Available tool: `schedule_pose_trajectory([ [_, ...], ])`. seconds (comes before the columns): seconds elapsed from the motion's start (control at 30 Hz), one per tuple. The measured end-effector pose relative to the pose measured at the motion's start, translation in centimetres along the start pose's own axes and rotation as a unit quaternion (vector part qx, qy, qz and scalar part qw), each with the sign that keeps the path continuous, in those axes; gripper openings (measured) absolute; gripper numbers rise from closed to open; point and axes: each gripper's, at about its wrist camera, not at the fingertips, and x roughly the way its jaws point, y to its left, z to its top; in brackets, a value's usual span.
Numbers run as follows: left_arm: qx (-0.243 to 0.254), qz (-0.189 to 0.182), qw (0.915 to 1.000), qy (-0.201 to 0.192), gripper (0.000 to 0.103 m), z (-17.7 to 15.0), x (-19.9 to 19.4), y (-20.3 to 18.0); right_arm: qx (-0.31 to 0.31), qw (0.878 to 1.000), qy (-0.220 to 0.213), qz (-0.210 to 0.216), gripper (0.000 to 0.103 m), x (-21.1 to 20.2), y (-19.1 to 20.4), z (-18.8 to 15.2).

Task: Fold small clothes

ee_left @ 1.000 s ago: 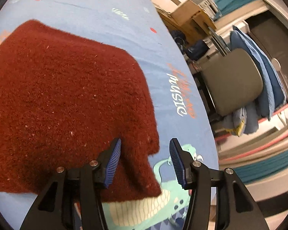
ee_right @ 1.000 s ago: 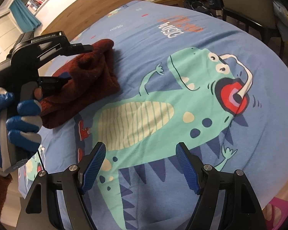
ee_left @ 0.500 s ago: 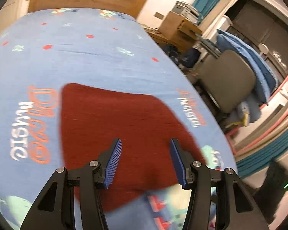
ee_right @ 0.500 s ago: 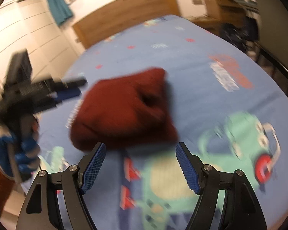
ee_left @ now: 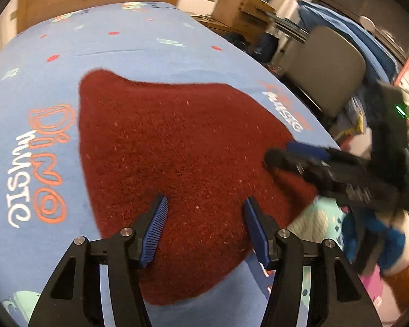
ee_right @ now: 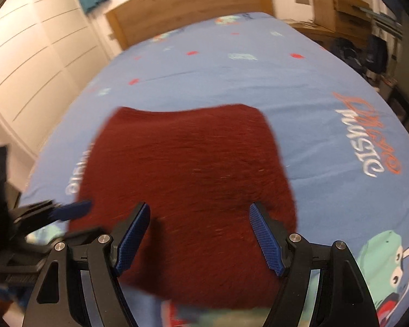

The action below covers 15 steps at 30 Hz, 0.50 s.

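A dark red fuzzy garment lies folded flat on the blue dinosaur-print bed sheet. In the left wrist view my left gripper hovers over its near edge. The jaws are opening, and no cloth is pinched between the blue pads. My right gripper reaches in from the right over the garment's right corner, held by a blue-gloved hand. In the right wrist view the garment fills the middle. The right gripper stands open above it, and the left gripper shows blurred at the left edge.
A wooden headboard closes the far end of the bed, with pale wardrobe doors to its left. A grey chair draped with blue cloth and cardboard boxes stand off the bed's right side.
The left gripper let go of the garment's corner, drew back and rolled. The right gripper swung from the dinosaur print to above the garment. The garment now lies flat.
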Motion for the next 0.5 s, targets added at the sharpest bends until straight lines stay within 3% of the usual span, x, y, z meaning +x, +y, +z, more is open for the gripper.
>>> schedule_pose_trajectory([
  [0.17,0.047,0.034,0.9983,-0.003,0.055,-2.1,1.7,-1.5,0.007,1.0,0.012,-0.005,0.077,1.0,-2.6,-1.3],
  [0.3,0.021,0.029,0.9994,0.002,0.056,-1.5,2.5,-0.5,-0.001,1.0,0.005,-0.02,0.078,1.8,-2.2,-1.7],
  [0.5,0.008,0.019,0.9998,0.0,0.056,-0.9,0.2,-0.8,-0.021,0.999,0.028,-0.034,0.078,1.0,-1.2,-0.7],
])
